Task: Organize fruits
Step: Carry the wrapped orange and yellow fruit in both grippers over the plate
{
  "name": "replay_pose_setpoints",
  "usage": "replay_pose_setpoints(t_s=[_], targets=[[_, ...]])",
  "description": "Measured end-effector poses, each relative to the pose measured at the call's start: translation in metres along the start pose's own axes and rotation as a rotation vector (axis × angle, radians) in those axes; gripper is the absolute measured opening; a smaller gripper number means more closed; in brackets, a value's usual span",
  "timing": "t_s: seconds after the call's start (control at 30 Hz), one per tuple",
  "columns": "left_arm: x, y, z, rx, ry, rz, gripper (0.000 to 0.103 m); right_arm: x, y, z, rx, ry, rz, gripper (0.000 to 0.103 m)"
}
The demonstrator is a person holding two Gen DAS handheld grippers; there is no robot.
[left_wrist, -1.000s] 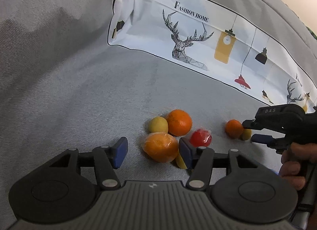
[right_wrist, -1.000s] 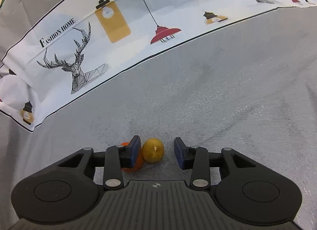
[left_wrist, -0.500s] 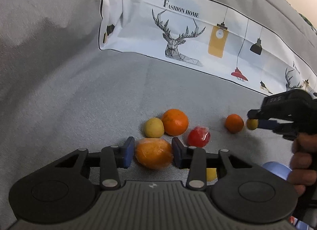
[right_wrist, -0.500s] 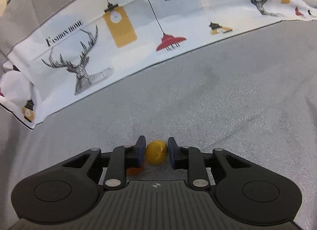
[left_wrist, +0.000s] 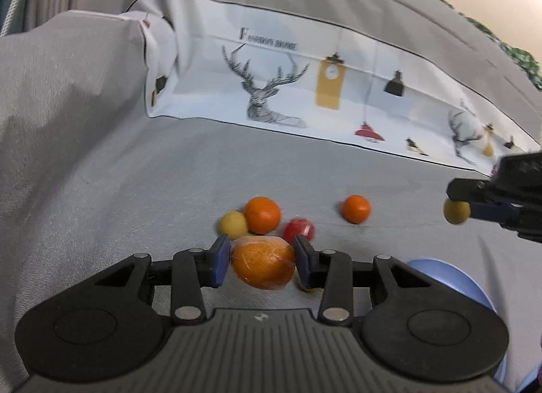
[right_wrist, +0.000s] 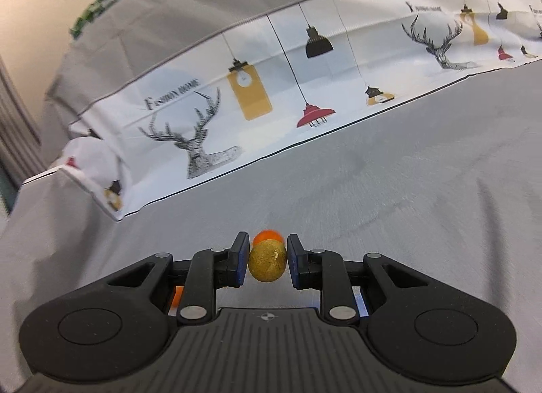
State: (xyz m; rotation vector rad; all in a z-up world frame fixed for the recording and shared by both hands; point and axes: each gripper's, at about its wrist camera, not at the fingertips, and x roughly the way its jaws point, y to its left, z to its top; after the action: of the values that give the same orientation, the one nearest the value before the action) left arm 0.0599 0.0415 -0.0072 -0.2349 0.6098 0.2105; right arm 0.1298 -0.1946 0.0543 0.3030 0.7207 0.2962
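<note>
My left gripper is shut on a plastic-wrapped orange, held a little above the grey sheet. Beyond it lie a yellow fruit, an orange, a red wrapped fruit and a small orange. A yellow fruit is partly hidden behind the right finger. My right gripper is shut on a small yellow-brown fruit, lifted off the sheet; it also shows in the left wrist view. An orange peeks out behind it.
A blue bowl sits at the lower right of the left wrist view. A white printed sheet band with deer and lamps runs across the back. Grey bedding rises at the left.
My left gripper closed on the wrapped orange and lifted it. My right gripper closed on the small yellow-brown fruit and raised it, moving right and away from the small orange.
</note>
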Motion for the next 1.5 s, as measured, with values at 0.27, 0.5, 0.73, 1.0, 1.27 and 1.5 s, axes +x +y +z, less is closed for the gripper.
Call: replay_pose_setpoints(t_s=[0.27,0.5,0.73,1.0,1.27,1.5], targets=[[-0.029,-0.012,-0.007,0.055,0.003,-0.054,0.045,-0.077,-0.012,-0.025,-0.057,-0.019,-0.006,0.025],[-0.059,-0.016,-0.013,0.073,-0.004,-0.084,0.045,-0.113,-0.023,-0.051,-0.103,-0.051,-0.035,0.025],[-0.085,-0.022,-0.023,0.097,0.029,-0.158,0.045,-0.126,-0.029,-0.064,-0.115,-0.065,-0.043,0.025],[-0.083,-0.048,-0.04,0.206,0.057,-0.206,0.045,-0.111,-0.039,-0.068,-0.088,-0.025,-0.061,0.025],[-0.069,-0.052,-0.046,0.218,0.067,-0.25,0.045,-0.102,-0.036,-0.072,-0.09,0.002,-0.062,0.025],[-0.063,-0.058,-0.048,0.231,0.071,-0.285,0.045,-0.097,-0.038,-0.072,-0.082,0.017,-0.082,0.025]])
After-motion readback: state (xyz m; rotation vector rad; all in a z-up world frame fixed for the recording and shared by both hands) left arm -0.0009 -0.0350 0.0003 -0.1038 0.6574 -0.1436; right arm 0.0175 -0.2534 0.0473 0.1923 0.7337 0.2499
